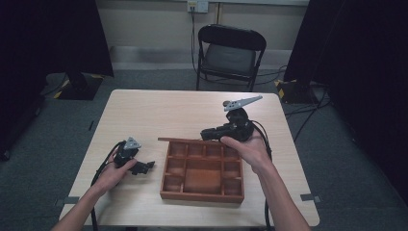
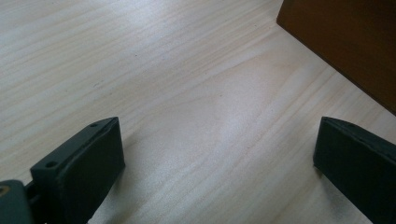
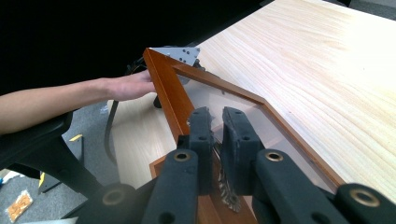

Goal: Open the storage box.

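Note:
A brown wooden box (image 1: 202,171) with several open compartments sits on the table right of centre. Its lid (image 1: 175,140), a wooden frame (image 3: 168,88) around a clear pane, is lifted off the box and shows nearly edge-on in the high view. My right gripper (image 1: 207,134) (image 3: 217,116) is shut on the lid's edge, where a small brass clasp (image 3: 228,193) shows between the pads. My left gripper (image 1: 144,166) (image 2: 217,154) rests on the table left of the box, open, with bare wood between its fingers. The box's side wall (image 2: 345,42) is just beyond it.
The light wooden table (image 1: 168,110) has free room behind and to the left of the box. A black folding chair (image 1: 230,53) stands beyond the far edge. Dark curtains hang at both sides. The left hand (image 3: 130,86) shows past the lid.

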Motion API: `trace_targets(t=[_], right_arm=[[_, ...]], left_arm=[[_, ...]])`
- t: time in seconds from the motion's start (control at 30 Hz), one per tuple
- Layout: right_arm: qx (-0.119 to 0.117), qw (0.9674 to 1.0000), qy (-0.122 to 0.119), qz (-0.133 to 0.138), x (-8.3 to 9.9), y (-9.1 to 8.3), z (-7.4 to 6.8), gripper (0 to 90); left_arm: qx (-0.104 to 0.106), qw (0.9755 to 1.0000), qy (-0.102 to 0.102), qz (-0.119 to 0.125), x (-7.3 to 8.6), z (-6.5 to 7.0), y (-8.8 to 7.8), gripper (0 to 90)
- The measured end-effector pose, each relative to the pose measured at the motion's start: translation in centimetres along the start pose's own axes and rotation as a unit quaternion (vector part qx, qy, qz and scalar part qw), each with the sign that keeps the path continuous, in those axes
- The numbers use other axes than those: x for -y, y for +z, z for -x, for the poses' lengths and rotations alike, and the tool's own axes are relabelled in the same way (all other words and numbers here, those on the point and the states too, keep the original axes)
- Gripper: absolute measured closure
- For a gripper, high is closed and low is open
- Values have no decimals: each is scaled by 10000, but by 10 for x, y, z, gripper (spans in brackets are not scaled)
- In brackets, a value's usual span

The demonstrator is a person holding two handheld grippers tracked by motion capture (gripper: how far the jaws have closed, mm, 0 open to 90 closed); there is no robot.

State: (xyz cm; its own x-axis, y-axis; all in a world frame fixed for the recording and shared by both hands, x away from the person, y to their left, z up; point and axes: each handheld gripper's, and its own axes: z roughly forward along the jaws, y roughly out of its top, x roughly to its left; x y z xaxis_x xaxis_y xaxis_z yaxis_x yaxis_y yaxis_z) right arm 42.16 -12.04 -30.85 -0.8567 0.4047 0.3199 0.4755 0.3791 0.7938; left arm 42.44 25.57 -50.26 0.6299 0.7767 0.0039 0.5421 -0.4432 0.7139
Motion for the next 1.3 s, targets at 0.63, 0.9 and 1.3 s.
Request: trace_targets(t=[0.63, 0.9, 1.3], right_arm=[[-15, 10000, 38, 37, -5, -1, 5, 830], [146, 9998, -27, 91, -11, -1, 4, 846], [206, 9997, -89, 122, -12, -1, 4, 847]], left_arm=[[1, 10000, -2, 0, 0, 0, 0, 10], [1, 10000, -2, 0, 0, 0, 0, 10], [2, 10000, -8, -1, 0, 0, 0, 10]])
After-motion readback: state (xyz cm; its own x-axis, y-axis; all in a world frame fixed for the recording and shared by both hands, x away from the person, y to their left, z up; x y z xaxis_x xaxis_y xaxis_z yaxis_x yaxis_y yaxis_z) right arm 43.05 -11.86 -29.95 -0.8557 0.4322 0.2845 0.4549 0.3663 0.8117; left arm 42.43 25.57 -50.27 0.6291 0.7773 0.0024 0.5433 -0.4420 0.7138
